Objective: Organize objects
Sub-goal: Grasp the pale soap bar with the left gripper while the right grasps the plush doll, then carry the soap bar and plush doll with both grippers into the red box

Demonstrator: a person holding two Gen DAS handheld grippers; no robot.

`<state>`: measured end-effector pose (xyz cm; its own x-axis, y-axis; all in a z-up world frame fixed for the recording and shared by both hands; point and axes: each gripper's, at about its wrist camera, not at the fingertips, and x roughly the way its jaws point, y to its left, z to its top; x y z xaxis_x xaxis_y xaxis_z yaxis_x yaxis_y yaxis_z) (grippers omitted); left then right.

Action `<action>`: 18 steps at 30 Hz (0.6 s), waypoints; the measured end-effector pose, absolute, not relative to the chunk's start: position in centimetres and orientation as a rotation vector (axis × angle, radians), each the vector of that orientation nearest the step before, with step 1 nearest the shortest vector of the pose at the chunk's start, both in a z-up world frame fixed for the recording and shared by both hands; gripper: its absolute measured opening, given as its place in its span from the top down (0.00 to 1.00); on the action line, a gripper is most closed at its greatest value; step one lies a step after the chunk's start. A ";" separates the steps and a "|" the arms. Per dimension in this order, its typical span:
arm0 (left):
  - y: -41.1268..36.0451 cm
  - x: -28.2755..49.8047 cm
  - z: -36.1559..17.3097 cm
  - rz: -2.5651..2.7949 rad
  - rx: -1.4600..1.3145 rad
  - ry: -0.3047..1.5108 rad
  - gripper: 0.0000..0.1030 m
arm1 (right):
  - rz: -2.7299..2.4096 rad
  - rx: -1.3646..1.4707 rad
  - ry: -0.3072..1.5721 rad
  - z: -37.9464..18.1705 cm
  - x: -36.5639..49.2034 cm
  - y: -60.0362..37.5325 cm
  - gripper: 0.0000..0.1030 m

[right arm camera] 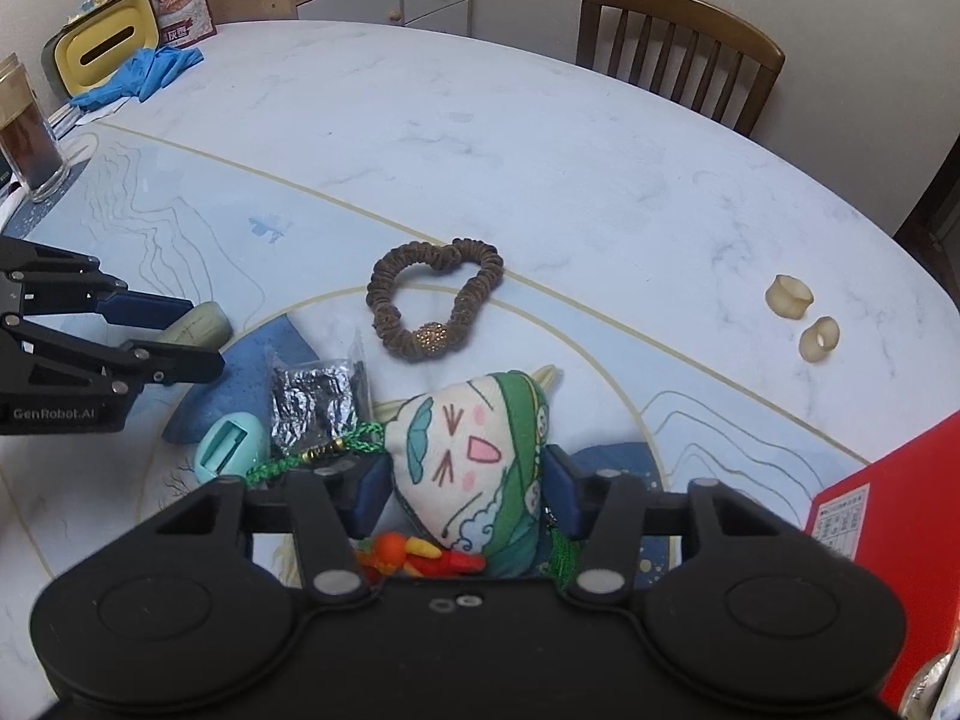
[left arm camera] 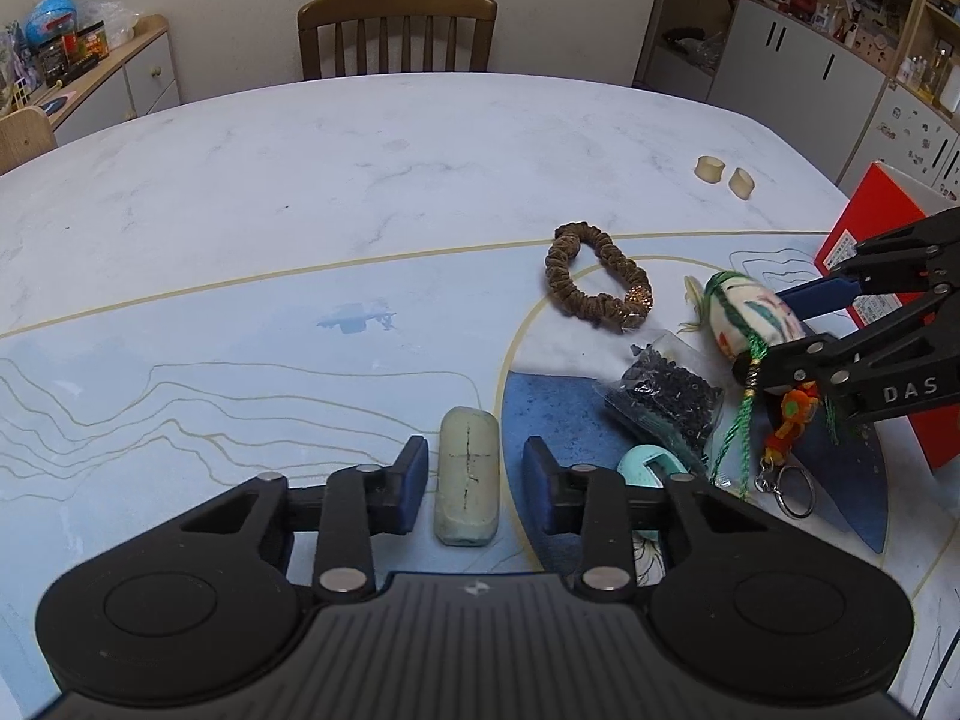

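Note:
My left gripper (left arm camera: 475, 477) is open, its fingers on either side of a pale green cracked bar (left arm camera: 468, 483) lying on the table mat; the bar also shows in the right wrist view (right arm camera: 201, 323). My right gripper (right arm camera: 465, 489) is shut on a stuffed green-and-white pouch charm (right arm camera: 474, 456) with green cord, orange figure and key ring (left arm camera: 792, 492). The pouch charm shows in the left wrist view (left arm camera: 753, 315) between the right gripper's fingers. A brown scrunchie (left arm camera: 594, 276), a bag of black beads (left arm camera: 660, 399) and a mint green holder (right arm camera: 231, 441) lie nearby.
A red box (right arm camera: 888, 516) stands at the right table edge. Two small cream rings (right arm camera: 804, 315) lie on the marble table (right arm camera: 540, 138). A wooden chair (left arm camera: 396, 30) is at the far side. A yellow tissue box (right arm camera: 102, 48), blue gloves and a glass jar (right arm camera: 27, 144) sit far left.

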<state>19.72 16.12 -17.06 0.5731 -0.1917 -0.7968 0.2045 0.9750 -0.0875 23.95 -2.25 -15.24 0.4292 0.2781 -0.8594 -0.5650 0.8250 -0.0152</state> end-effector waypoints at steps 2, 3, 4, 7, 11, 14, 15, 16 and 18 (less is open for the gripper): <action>16.1 19.7 -17.0 -0.231 0.011 0.940 0.68 | 0.530 -0.314 0.986 -14.9 23.8 -2.4 0.52; 16.1 19.7 -17.0 -0.229 0.011 0.943 0.70 | 0.525 -0.309 0.980 -14.6 23.7 -2.5 0.53; 16.1 19.8 -16.9 -0.227 0.011 0.947 0.73 | 0.521 -0.305 0.975 -14.3 23.6 -2.5 0.53; 16.1 19.8 -16.9 -0.222 0.011 0.955 0.77 | 0.516 -0.291 0.963 -13.3 23.2 -2.9 0.53; 16.3 19.7 -16.7 -0.221 -0.006 0.968 0.79 | 0.509 -0.279 0.944 -11.7 22.3 -3.7 0.53; 16.1 19.6 -16.5 -0.221 -0.008 0.974 0.79 | 0.495 -0.266 0.933 -10.3 21.6 -4.5 0.53; 16.1 19.5 -16.4 -0.220 -0.007 0.973 0.79 | 0.490 -0.257 0.929 -9.8 21.4 -4.8 0.53; 16.0 19.4 -16.1 -0.219 -0.007 0.969 0.79 | 0.486 -0.246 0.926 -9.3 21.1 -5.3 0.53; 15.9 19.3 -15.5 -0.216 -0.012 0.964 0.79 | 0.482 -0.228 0.915 -8.2 20.7 -6.2 0.53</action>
<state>19.28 15.91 -15.49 0.5507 -0.1878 -0.8133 0.1770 0.9785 -0.1061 20.72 -6.25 -8.18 0.5133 0.3015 -0.8035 -0.4915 0.8708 0.0128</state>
